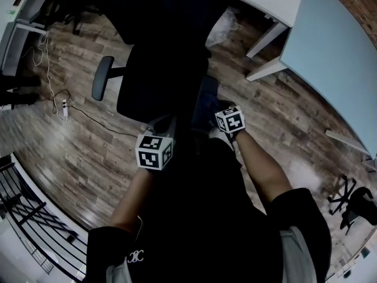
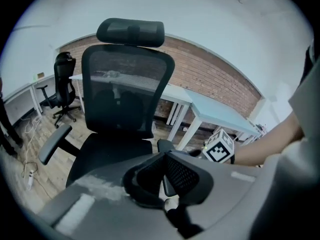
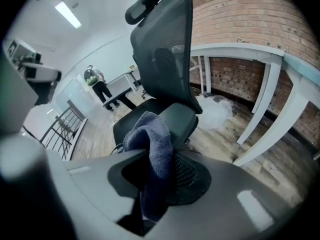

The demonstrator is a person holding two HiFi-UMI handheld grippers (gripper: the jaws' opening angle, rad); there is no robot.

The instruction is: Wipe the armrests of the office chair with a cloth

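— What is the office chair [image 1: 159, 81] made of?

— It's black all over. The back [image 2: 125, 89] is see-through mesh stretched in a rounded frame. A padded bar of a headrest [image 2: 131, 31] sits on top, and the seat is a broad dark cushion. The left-hand armrest [image 1: 102, 78] is a long pad with rounded ends and a smooth, faintly shiny top. It stands out over the wood-plank floor [image 1: 100, 158].

— And the cloth?

— The cloth [image 3: 155, 144] is grey-blue with a nubbly towelling pile, soft and bunched. It sits in the right gripper [image 3: 159, 184], whose jaws are closed onto it with only the fabric's thickness between them. A thick fold humps up above the tips and droops to one side.

— Is it on an armrest?

— It's held just in front of the right-hand armrest [image 3: 179, 121], a smooth flat pad seen end-on beside the seat. I can't tell whether the fabric meets the pad.

— The other claw?

— The left gripper [image 2: 164, 184] has its jaws together, the grid-patterned pad against its partner, with nothing caught between them. It points at the seat from the front.

— Around them?

— There's a white desk [image 1: 330, 46] on slanted legs, and a red brick wall [image 3: 235, 14] behind it.
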